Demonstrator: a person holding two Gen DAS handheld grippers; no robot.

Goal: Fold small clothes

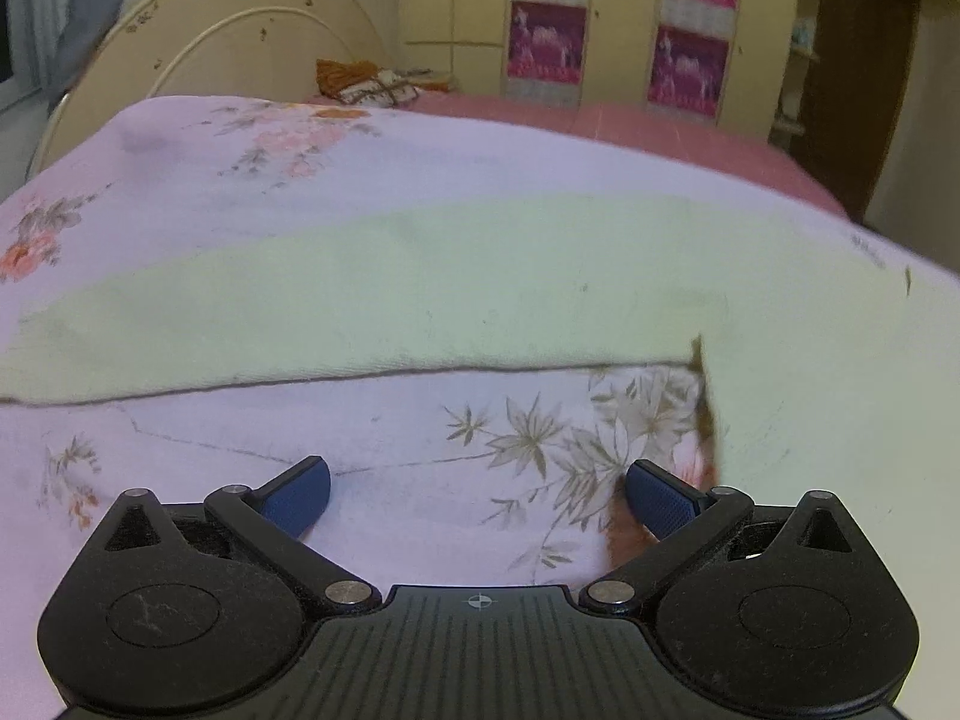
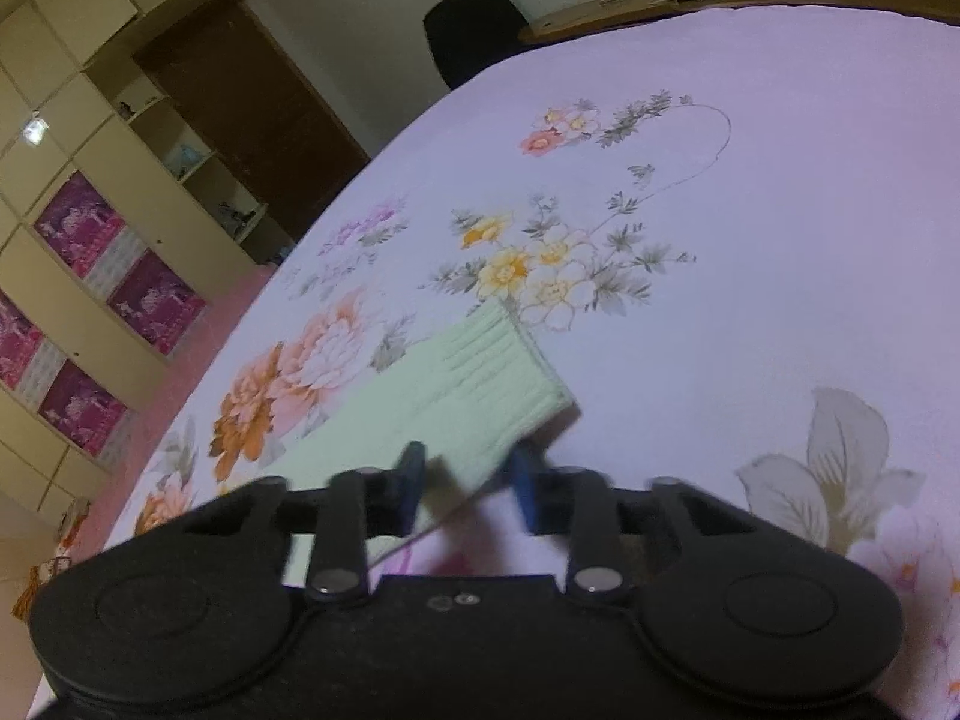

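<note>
A pale green garment [image 1: 420, 288] lies flat on the lilac floral bed sheet [image 1: 180, 180]. In the left wrist view its near hem runs across the picture just beyond my left gripper [image 1: 480, 498], which hangs open over bare sheet with nothing between its blue pads. In the right wrist view the garment [image 2: 456, 378] shows a ribbed band at its far end. My right gripper [image 2: 468, 477] is blurred and straddles the garment's near edge. Its fingers stand a little apart, the cloth lies flat between them, and no pinch shows.
A cream headboard [image 1: 240, 42] rises behind the bed, with an orange and white bundle [image 1: 372, 81] on a pink cover. A wardrobe with pink panels [image 1: 690, 60] and a dark door [image 2: 240, 108] stand beyond. A black object [image 2: 474, 30] sits past the sheet's far edge.
</note>
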